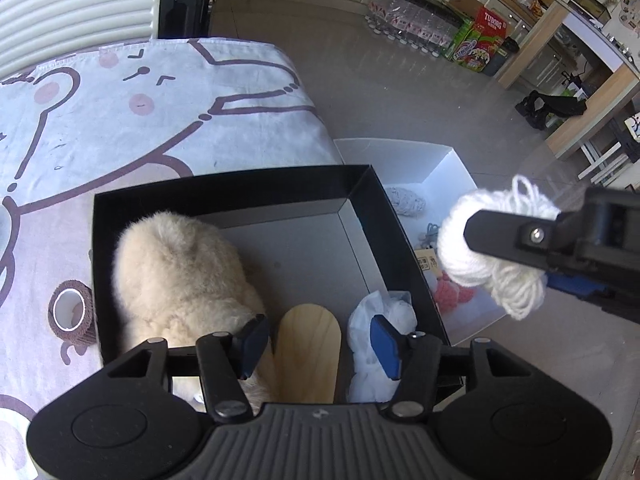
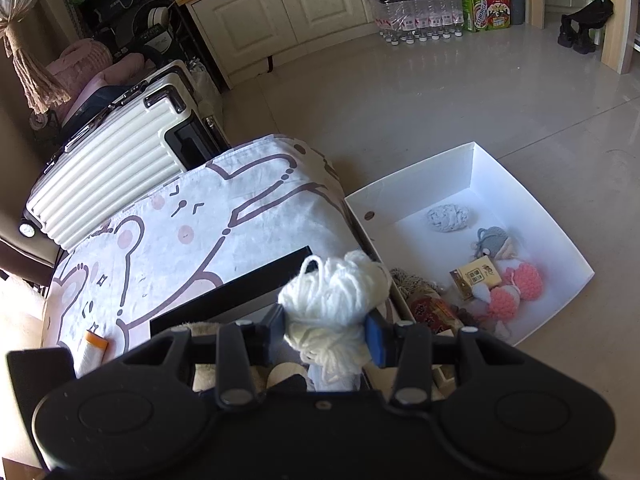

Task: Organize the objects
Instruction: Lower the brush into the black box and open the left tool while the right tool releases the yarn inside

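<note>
White yarn [image 2: 334, 300] is clamped between the blue pads [image 2: 376, 338] of the right gripper [image 2: 326, 334], held in the air above the near right edge of the black box [image 1: 224, 192]. Left wrist view: the same yarn [image 1: 488, 256] hangs from the right gripper's fingers, over the gap between the black box and the white box [image 1: 444, 168] on the floor.

Left gripper [image 1: 320, 344]: jaws apart, nothing between them, poised over the near end of the black box.

Black box sits on the bear-print cloth [image 1: 120, 120]. Inside: a cream plush [image 1: 176, 276] at left, a wooden paddle [image 1: 310, 356] in the middle, a white crumpled cloth [image 1: 384, 316] at right.

Brown tape roll [image 1: 72, 314] stands on the cloth just left of the black box.

White box holds a grey yarn ball [image 2: 448, 218], a grey knitted toy [image 2: 494, 240], a small carton [image 2: 478, 278] and pink knitted pieces [image 2: 516, 288].

Cream suitcase [image 2: 116, 164] stands beyond the cloth.
</note>
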Available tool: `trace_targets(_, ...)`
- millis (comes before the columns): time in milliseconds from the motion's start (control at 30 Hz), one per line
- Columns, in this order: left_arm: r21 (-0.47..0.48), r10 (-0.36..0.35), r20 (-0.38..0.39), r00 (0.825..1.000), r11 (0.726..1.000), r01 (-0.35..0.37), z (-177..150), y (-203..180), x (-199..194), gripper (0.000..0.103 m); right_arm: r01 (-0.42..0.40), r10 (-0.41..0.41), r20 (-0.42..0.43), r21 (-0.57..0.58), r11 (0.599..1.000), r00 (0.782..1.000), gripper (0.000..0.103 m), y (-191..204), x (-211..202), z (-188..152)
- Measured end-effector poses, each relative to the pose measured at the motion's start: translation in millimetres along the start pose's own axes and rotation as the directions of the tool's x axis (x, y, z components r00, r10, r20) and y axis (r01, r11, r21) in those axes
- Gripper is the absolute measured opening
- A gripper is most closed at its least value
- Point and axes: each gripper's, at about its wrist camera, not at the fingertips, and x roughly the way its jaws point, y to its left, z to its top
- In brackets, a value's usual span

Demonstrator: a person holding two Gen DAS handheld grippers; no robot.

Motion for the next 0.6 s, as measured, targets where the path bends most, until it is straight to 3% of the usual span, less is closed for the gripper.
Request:
trace_targets(100,0.010,-0.003,0.012,1.000,1.000,0.003,3.5,3.9,-8.8,0.057,0.003,-0.003,-0.001,0.013,1.000,1.000,0.043,-0.1,1.3,0.0)
trace_targets(367,0.140,0.063,0.113,0.992,0.987,-0.079,15.4,15.0,-40.5,0.057,-0.027,0.028,-0.008,0.071,0.997,1.000,0.043,6.8,14.9,0.2)
trace_targets(600,0.096,0.093,0.171,0.981,0.989,-0.111,28.6,51.9,-58.4,0.057,-0.027,0.029,-0.045,0.058,0.998,0.999,0.043,26.4,46.6,0.3)
